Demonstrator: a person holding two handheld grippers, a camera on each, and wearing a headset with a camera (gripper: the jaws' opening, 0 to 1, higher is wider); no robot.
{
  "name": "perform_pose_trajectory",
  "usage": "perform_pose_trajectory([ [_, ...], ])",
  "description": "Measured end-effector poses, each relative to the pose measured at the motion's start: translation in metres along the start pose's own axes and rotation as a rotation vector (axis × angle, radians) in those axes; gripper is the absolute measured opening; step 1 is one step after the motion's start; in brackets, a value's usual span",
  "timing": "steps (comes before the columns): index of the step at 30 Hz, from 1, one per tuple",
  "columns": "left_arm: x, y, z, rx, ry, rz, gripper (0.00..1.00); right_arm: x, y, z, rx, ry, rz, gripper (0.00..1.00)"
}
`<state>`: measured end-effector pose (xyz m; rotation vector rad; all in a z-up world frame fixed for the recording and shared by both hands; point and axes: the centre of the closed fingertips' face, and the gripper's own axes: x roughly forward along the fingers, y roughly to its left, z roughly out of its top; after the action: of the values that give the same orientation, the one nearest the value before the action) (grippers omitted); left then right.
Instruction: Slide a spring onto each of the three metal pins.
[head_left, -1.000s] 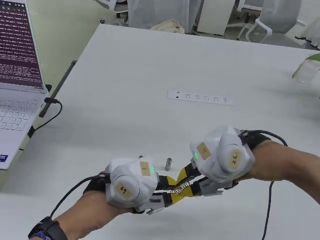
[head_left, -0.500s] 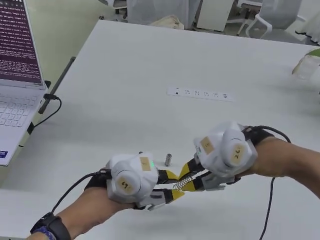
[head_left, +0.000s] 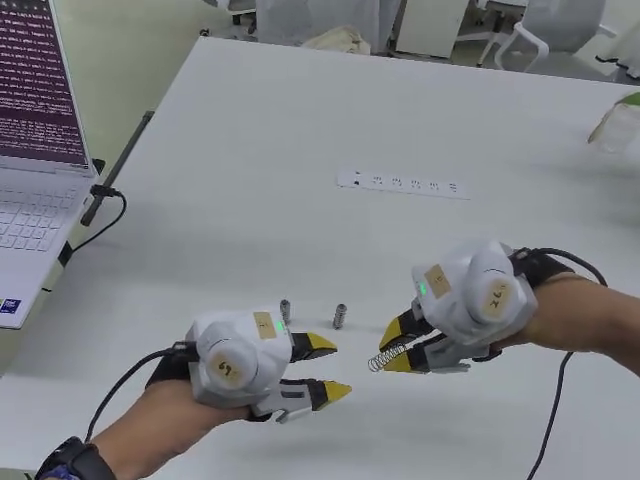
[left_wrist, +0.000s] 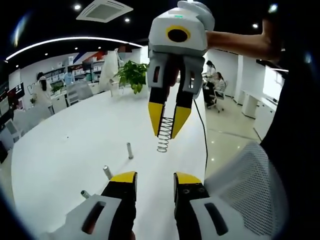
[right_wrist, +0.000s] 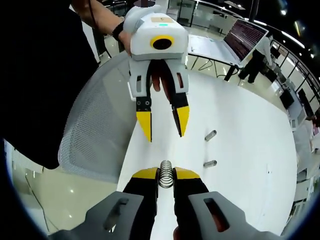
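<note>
We are at the carrying stage: the right gripper (head_left: 392, 346) has its jaws pinched on a coil spring (head_left: 381, 358), part of which juts past the yellow tips toward the left gripper (head_left: 333, 368). The left gripper's jaws stand apart with nothing between them. The two grippers face each other just above the tabletop, near but not touching. The metal pins (left_wrist: 107, 171) stand upright on the table: the left gripper view takes in three in a row, and in the head view two of them sit just beyond the grippers, between the hands. They are too small for us to tell whether any already carries a spring, so we cannot judge how many are left. As we read it, the next move calls for turning the spring so its open end faces down over a pin's top. We then line up the bore, lower it, and let go only once the coil has caught. The free left gripper could steady the loose end, since so thin a spring may wobble or skew. The surface is a plain, smooth white workbench (head_left: 300, 150), with a white power strip (head_left: 402, 185) lying farther out and an open laptop (head_left: 35, 100) at its left edge. Around it is a bright office with chairs, a potted plant (left_wrist: 132, 75) and ceiling lights.
</note>
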<state>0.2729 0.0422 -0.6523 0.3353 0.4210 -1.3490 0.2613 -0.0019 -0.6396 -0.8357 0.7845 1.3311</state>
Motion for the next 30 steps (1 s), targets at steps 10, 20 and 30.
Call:
perform_pose_trajectory([
  [10, -0.029, 0.02, -0.023, -0.066, 0.013, 0.094, 0.3, -0.002, -0.014, -0.029, 0.071, 0.043, -0.041, 0.08],
  [20, -0.063, 0.041, -0.049, -0.134, 0.034, 0.198, 0.4, -0.003, -0.03, -0.056, 0.14, 0.082, -0.064, 0.08],
  [30, -0.084, 0.049, -0.063, -0.179, 0.041, 0.264, 0.48, -0.003, -0.051, -0.075, 0.188, 0.115, -0.082, 0.08],
])
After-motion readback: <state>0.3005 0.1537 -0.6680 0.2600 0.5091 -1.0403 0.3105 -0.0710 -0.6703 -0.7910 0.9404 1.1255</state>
